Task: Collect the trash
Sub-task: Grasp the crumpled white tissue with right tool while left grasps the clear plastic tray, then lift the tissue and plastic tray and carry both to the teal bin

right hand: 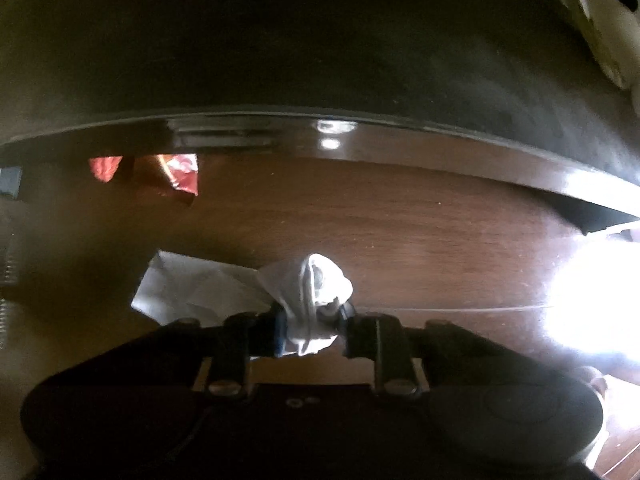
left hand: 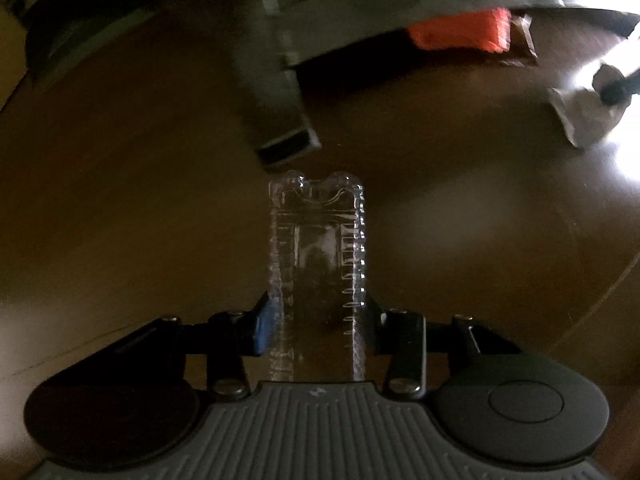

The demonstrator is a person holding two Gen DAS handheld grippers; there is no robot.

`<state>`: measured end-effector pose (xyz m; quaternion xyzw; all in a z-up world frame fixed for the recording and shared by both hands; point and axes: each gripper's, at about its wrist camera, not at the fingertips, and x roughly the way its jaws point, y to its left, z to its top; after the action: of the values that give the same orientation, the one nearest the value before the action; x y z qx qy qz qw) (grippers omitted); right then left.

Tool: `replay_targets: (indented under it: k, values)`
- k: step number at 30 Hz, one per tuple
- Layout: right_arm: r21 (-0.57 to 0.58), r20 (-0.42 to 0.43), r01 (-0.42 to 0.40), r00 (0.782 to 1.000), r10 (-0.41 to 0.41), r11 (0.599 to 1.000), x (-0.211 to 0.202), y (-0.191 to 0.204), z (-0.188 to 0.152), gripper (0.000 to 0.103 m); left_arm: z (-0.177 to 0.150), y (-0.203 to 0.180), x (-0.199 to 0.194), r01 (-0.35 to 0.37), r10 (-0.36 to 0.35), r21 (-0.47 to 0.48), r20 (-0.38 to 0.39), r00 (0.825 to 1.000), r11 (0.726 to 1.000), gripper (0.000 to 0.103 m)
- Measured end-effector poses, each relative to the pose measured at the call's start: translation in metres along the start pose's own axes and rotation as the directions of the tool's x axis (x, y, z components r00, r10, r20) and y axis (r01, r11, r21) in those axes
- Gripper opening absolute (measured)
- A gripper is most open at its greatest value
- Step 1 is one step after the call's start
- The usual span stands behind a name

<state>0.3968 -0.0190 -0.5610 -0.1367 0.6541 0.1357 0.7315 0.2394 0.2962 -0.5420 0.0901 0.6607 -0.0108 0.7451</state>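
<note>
Left fingers (left hand: pixel 276 320) clamped on clear plastic bottle (left hand: pixel 316 264); right fingers (right hand: pixel 280 328) pinching crumpled white paper (right hand: pixel 304 292) above brown floor (right hand: pixel 420 232).

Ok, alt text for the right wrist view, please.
The right gripper pinches a crumpled white paper tissue just above a dark brown wooden floor. A crinkled red foil wrapper lies beneath a black curved furniture edge.

A dark brown wooden floor (left hand: pixel 120 200) fills the view, glossy, with a bright patch of glare at three o'clock. A grey square metal furniture leg (left hand: pixel 276 120) stands at twelve o'clock. A black curved furniture edge (right hand: pixel 320 128) arcs overhead.
</note>
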Motion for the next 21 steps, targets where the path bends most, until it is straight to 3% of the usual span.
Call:
replay_targets:
  k: [11,21]
  values:
    - [-0.044,0.053,-0.016,0.998,0.018,0.999,-0.082,-0.004,-0.024,0.019,0.009,-0.045,-0.075,0.122,-0.126,0.119,0.033,0.991,0.985,0.042]
    - [-0.08,0.19,-0.015,0.981,0.03,0.997,-0.223,-0.031,-0.05,0.019,0.046,-0.108,-0.212,0.169,-0.223,0.282,0.17,0.96,0.944,0.042]
